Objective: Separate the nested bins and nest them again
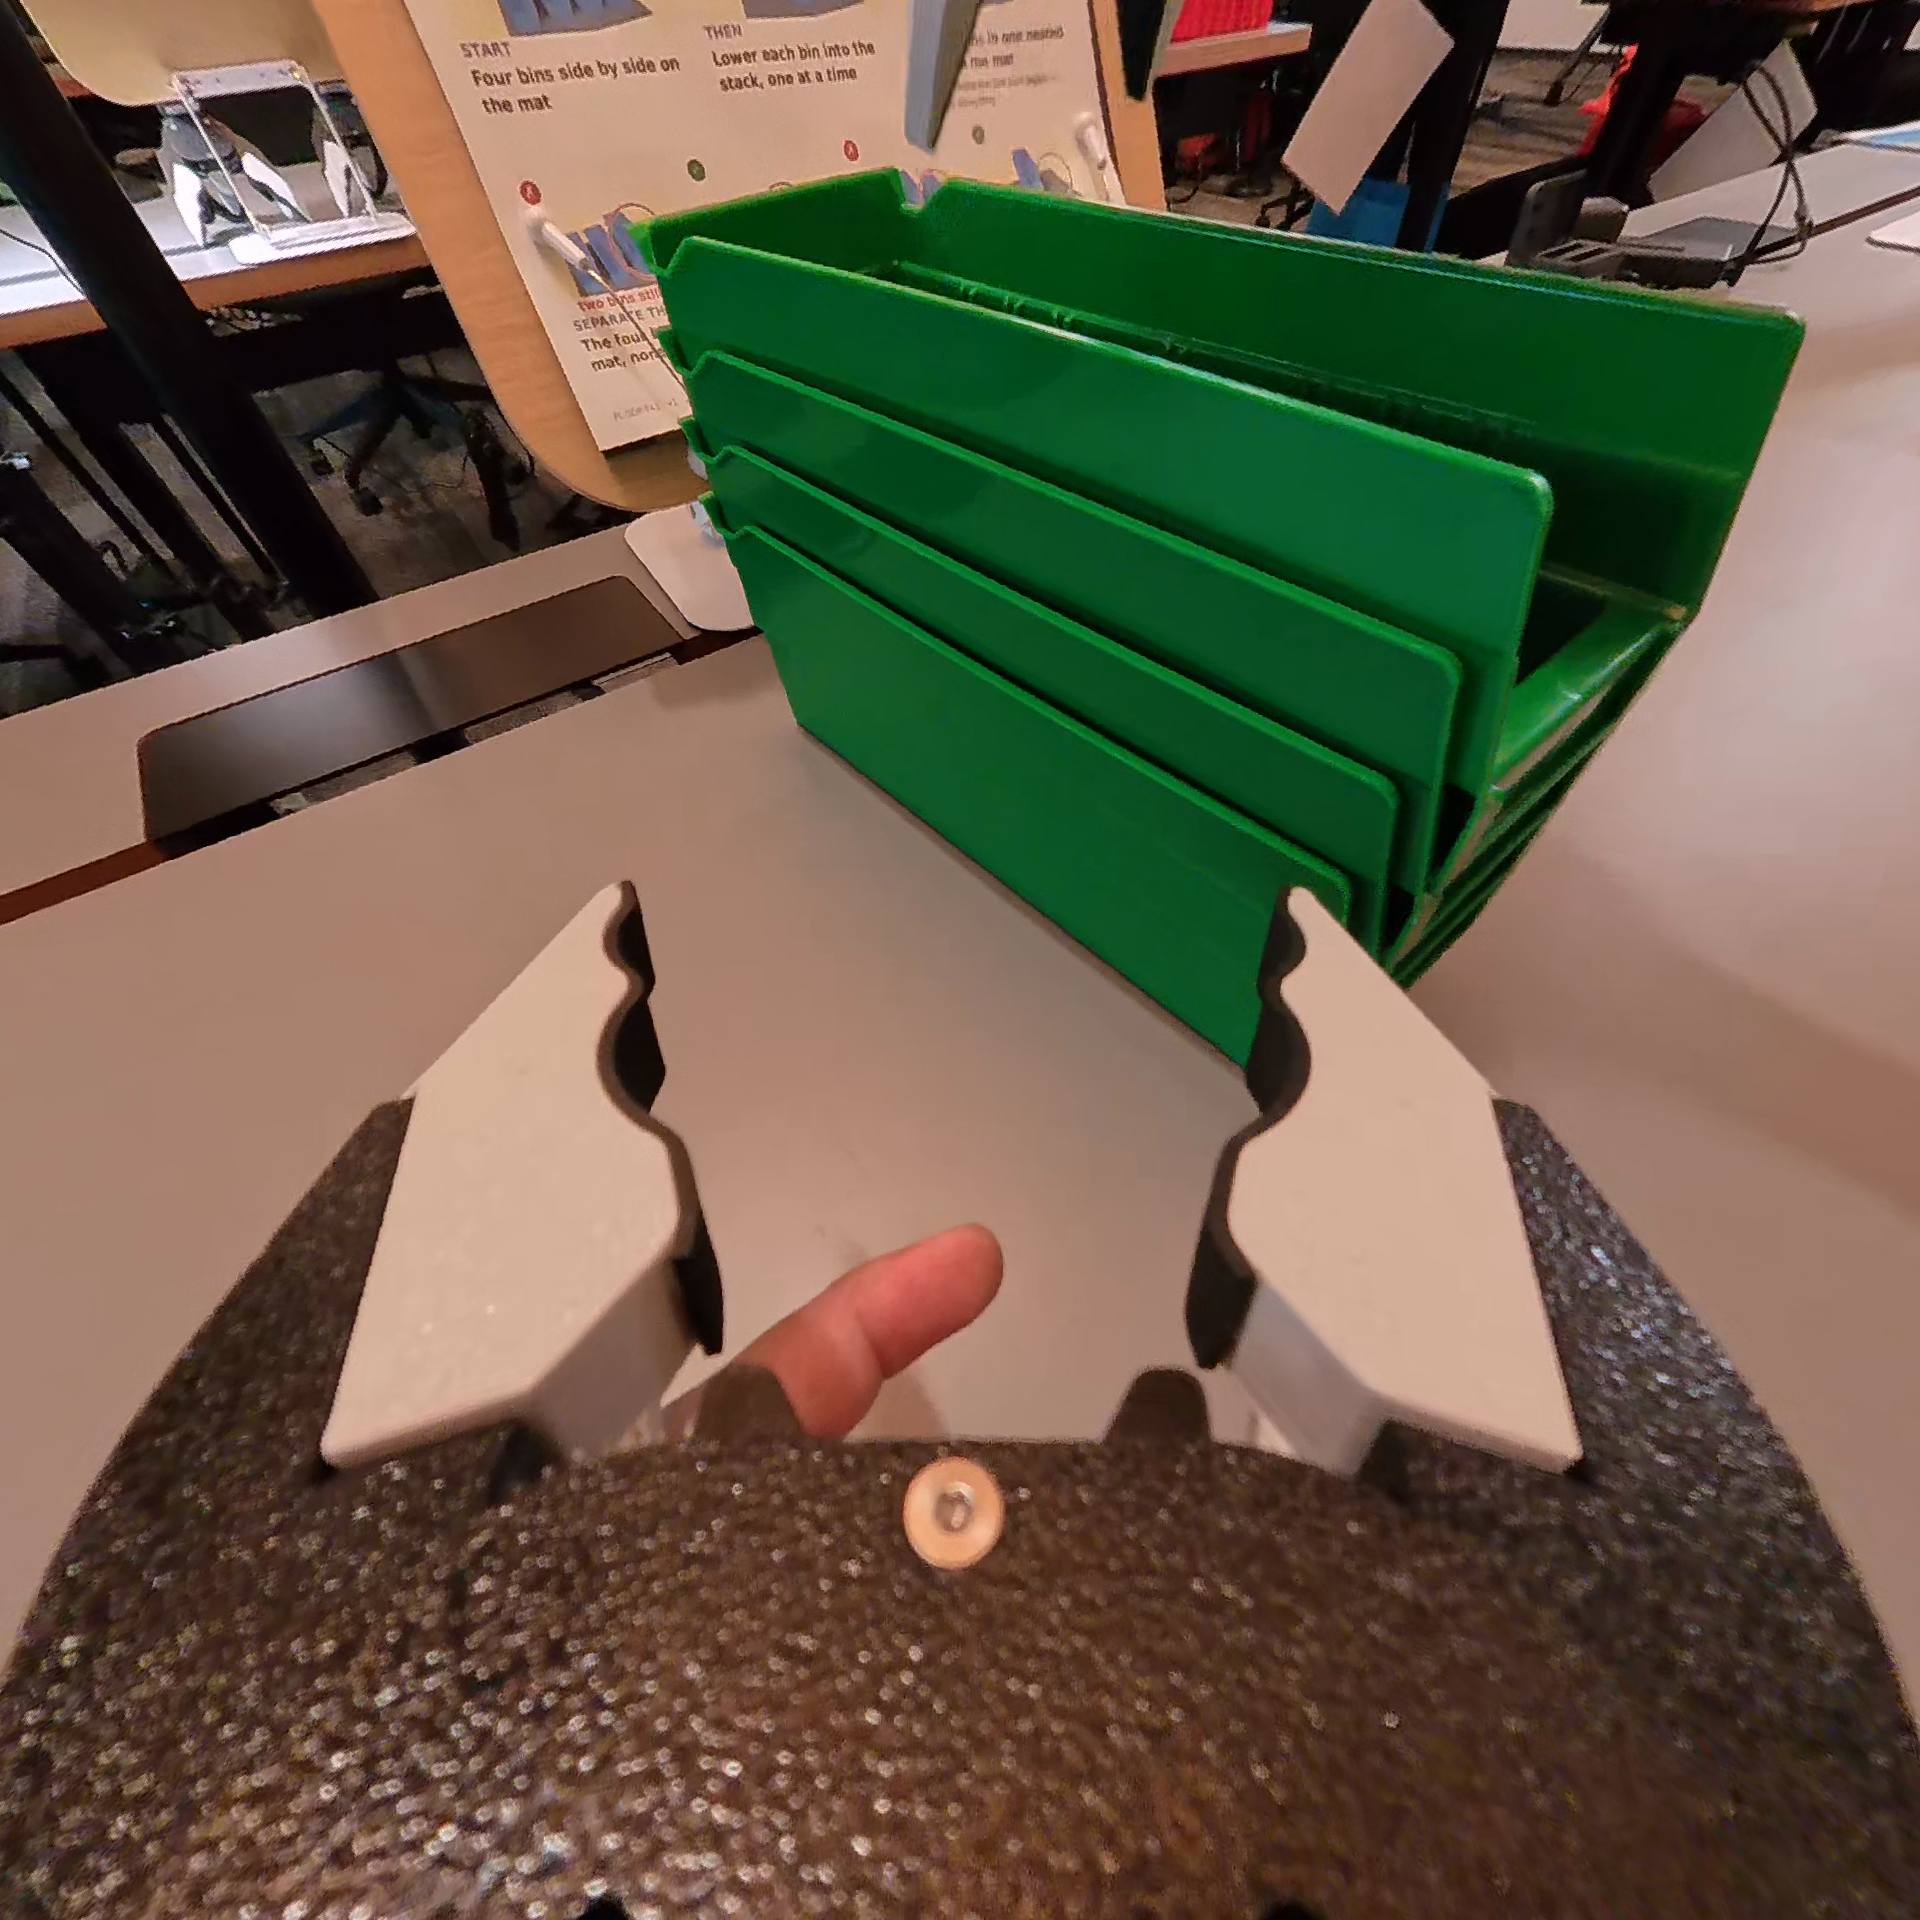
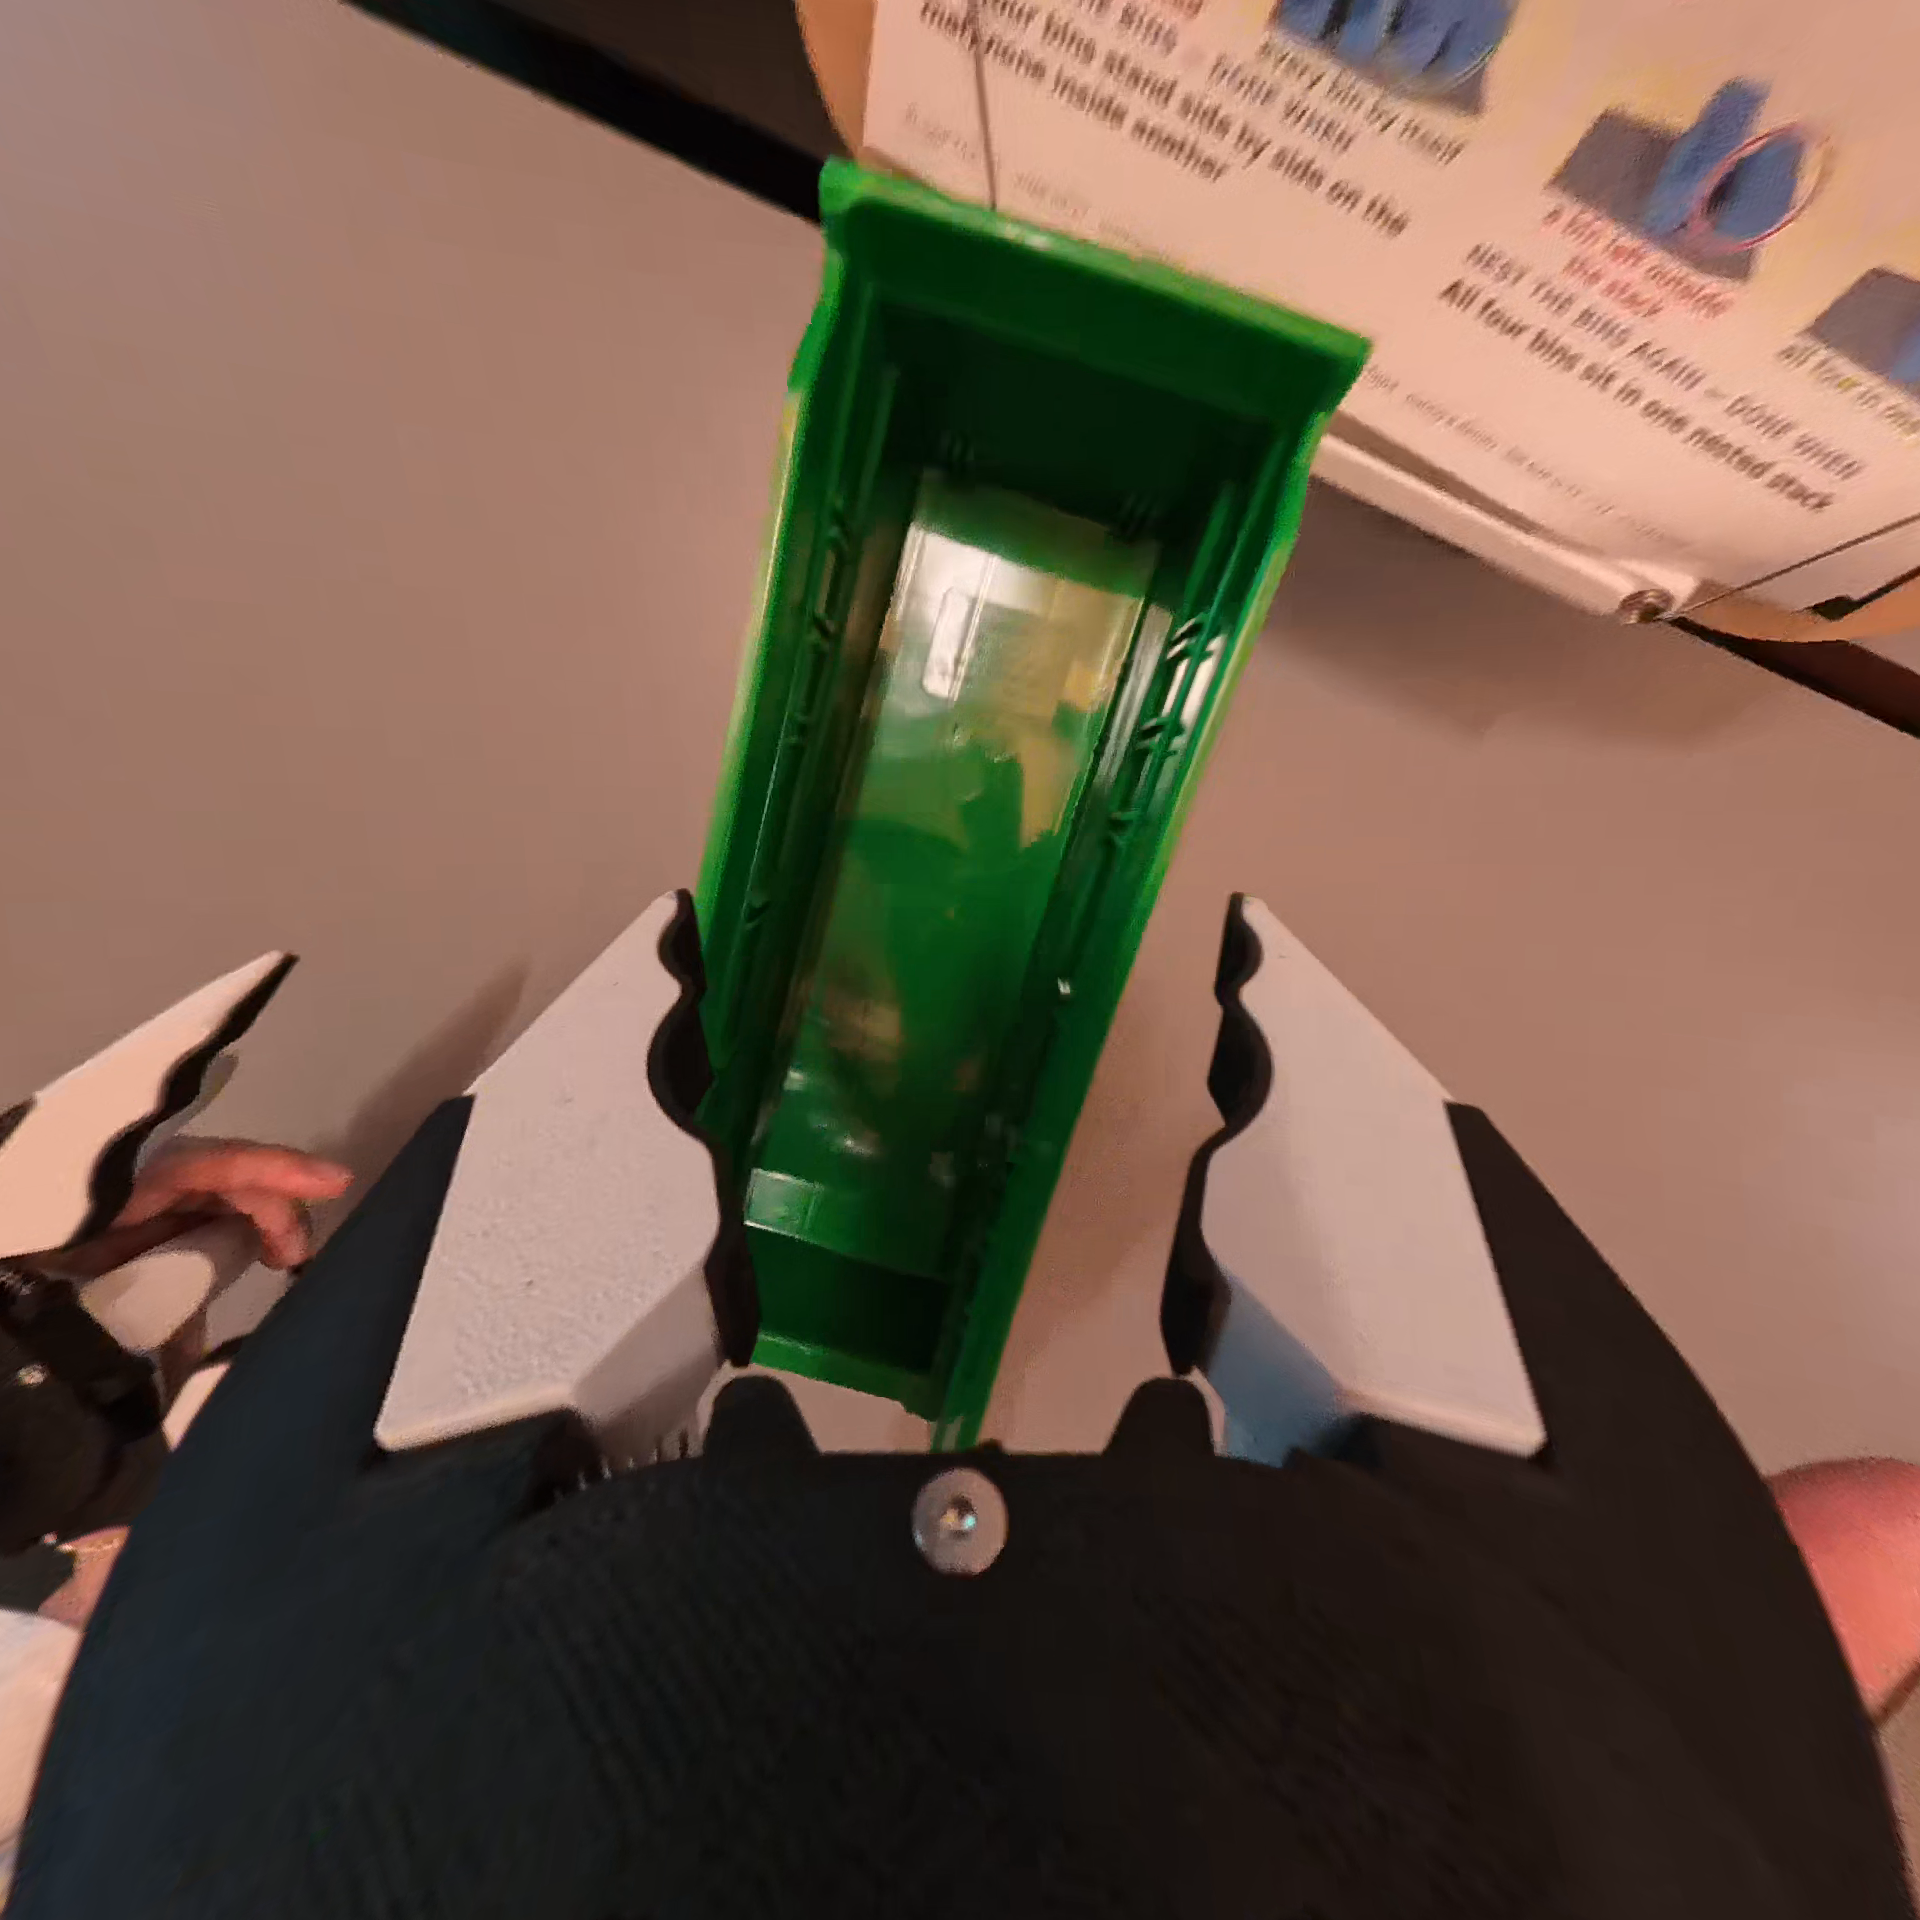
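Several green bins (image 1: 1091, 644) stand nested in one stack on the grey table (image 1: 312, 1039), right of centre in the left wrist view. My left gripper (image 1: 956, 904) is open and empty, low beside the stack's long side, with its right fingertip (image 1: 1320, 966) close to the lowest bin's wall. The right wrist view looks down into the top bin (image 2: 966, 831). My right gripper (image 2: 958, 914) is open over the bin's near end. Its left finger (image 2: 675, 1039) is at the bin's left wall, and its right finger stands clear of the right wall.
An instruction board (image 1: 790, 104) stands just behind the stack and also shows in the right wrist view (image 2: 1455, 208). The left gripper's finger (image 2: 135, 1070) and a person's hand (image 2: 239, 1195) are at the left. Other desks and chairs are beyond the table edge (image 1: 312, 644).
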The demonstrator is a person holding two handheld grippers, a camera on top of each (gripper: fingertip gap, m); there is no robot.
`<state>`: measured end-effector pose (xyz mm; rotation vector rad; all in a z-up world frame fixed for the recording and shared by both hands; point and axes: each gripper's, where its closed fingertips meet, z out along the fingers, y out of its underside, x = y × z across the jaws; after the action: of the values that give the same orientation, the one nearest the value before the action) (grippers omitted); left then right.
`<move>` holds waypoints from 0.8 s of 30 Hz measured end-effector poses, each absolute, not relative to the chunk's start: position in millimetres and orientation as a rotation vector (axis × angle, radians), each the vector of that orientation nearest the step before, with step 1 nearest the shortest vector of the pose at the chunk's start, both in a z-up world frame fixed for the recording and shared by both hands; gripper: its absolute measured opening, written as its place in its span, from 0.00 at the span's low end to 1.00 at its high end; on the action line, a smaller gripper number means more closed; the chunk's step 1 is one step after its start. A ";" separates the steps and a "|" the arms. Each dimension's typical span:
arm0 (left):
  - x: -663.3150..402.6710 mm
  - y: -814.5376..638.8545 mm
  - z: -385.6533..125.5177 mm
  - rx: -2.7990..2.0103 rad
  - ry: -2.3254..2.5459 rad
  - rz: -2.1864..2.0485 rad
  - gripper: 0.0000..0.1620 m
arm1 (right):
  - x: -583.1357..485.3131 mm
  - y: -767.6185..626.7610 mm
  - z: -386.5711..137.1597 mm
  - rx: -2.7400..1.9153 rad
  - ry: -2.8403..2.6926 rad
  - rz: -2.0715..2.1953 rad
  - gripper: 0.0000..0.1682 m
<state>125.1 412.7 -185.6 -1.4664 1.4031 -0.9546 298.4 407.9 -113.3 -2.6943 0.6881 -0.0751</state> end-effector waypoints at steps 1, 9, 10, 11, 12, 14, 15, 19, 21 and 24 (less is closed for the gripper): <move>125.3 413.2 -185.5 -1.465 1.403 -0.952 0.71 | 297.1 410.0 -112.6 -2.677 0.703 -0.036 0.61; 127.1 404.9 -189.1 -1.473 1.430 -0.987 0.70 | 277.5 404.2 -143.3 -2.723 0.734 0.082 0.67; 127.6 403.3 -188.8 -1.468 1.435 -0.985 0.70 | 275.6 403.0 -146.9 -2.739 0.736 0.086 0.69; 128.2 401.3 -188.7 -1.462 1.441 -0.985 0.70 | 274.9 402.4 -149.8 -2.754 0.736 0.084 0.70; 129.0 399.6 -188.7 -1.458 1.447 -0.985 0.70 | 275.4 402.0 -152.3 -2.769 0.736 0.080 0.71; 130.3 397.1 -189.0 -1.454 1.457 -0.980 0.70 | 273.9 402.7 -155.7 -2.804 0.730 0.090 0.74; 130.5 396.7 -189.4 -1.452 1.461 -0.973 0.70 | 274.5 403.5 -157.1 -2.816 0.726 0.082 0.75; 130.1 400.3 -188.5 -1.448 1.455 -0.957 0.70 | 275.8 402.2 -164.8 -2.857 0.736 0.067 0.75; 129.2 402.1 -188.3 -1.459 1.441 -0.976 0.70 | 274.0 399.3 -169.4 -2.860 0.771 0.093 0.73; 127.2 405.6 -187.7 -1.473 1.419 -0.997 0.70 | 273.3 399.6 -170.2 -2.822 0.810 0.117 0.71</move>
<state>127.2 405.6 -187.7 -1.4727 1.4192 -0.9974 273.3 399.6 -170.2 -2.8225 0.8104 0.1175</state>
